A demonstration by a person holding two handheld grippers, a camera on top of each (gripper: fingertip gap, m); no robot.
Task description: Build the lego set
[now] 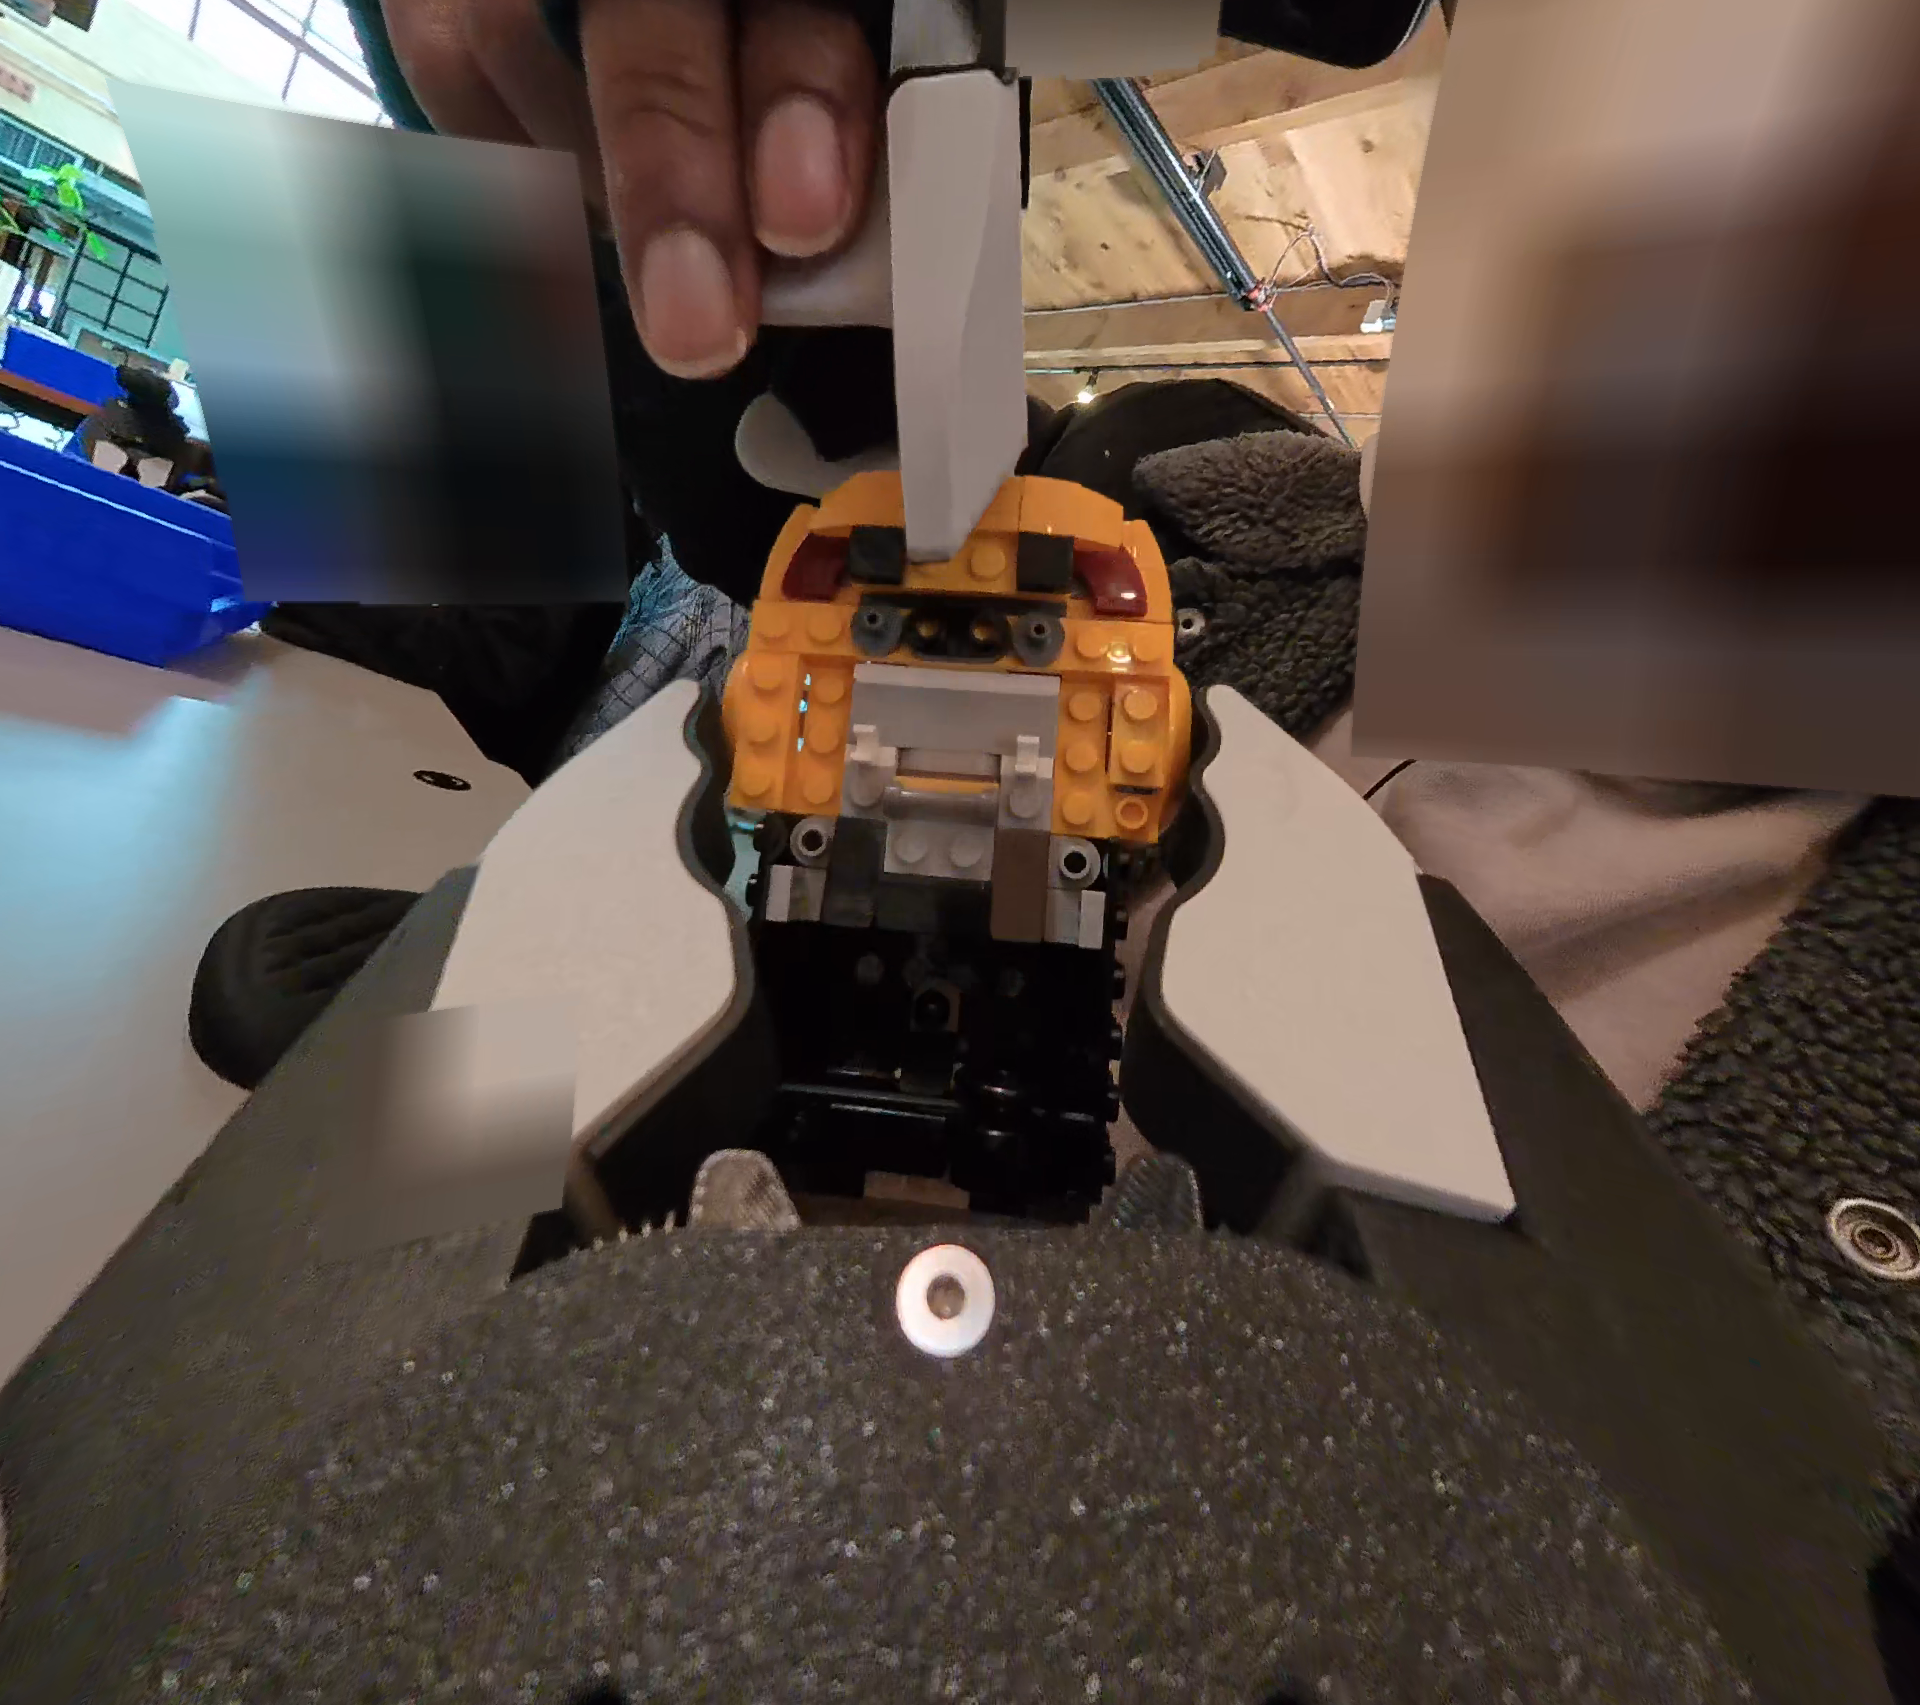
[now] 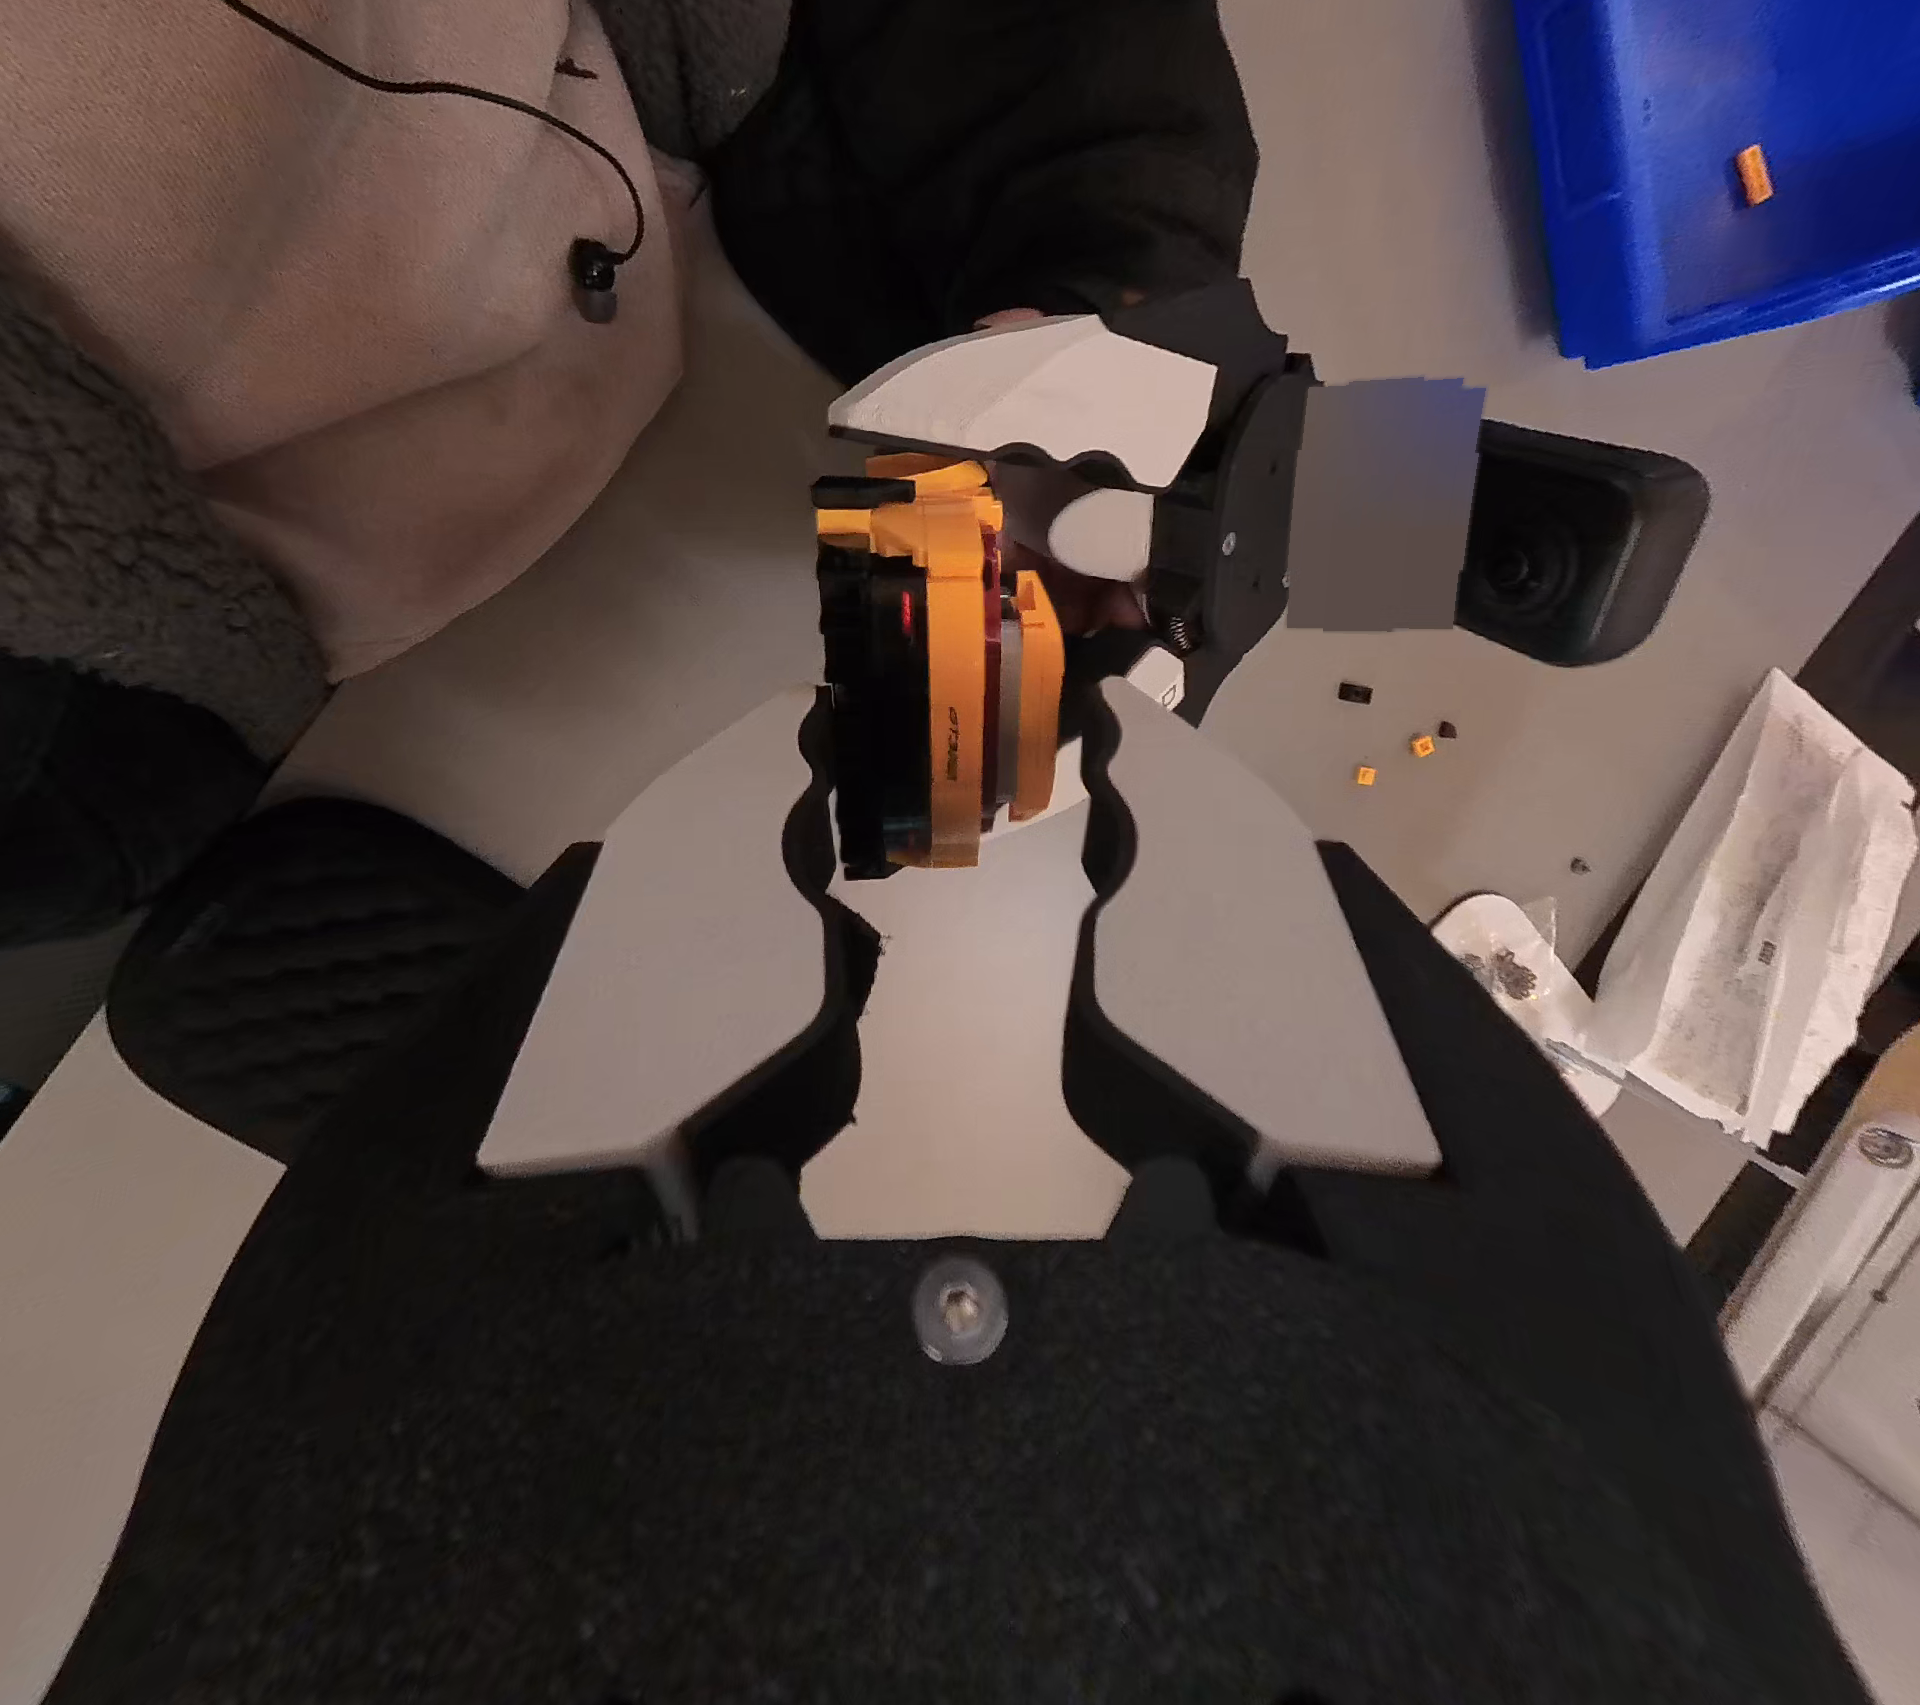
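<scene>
An orange and black lego car (image 1: 935, 782) is held up off the table between both grippers. My left gripper (image 1: 956, 720) is shut on its sides, with its black underbody end nearest the camera. My right gripper comes down from above; one of its fingers (image 1: 951, 367) rests its tip on the car's far orange end. In the right wrist view the car (image 2: 945, 679) shows edge-on, and my right gripper (image 2: 961, 710) is closed around its thin end. There the left gripper's upper finger (image 2: 997, 398) lies over the car's top edge.
A blue bin (image 2: 1704, 55) holding one orange piece (image 2: 1752, 175) stands on the white table (image 2: 1382, 97). Small loose pieces (image 2: 1392, 746) and crumpled bags (image 2: 1745, 907) lie to the right. A person's torso in a fleece jacket (image 2: 260, 201) is close behind the car. Both grippers' tips are close together, under 4 cm apart.
</scene>
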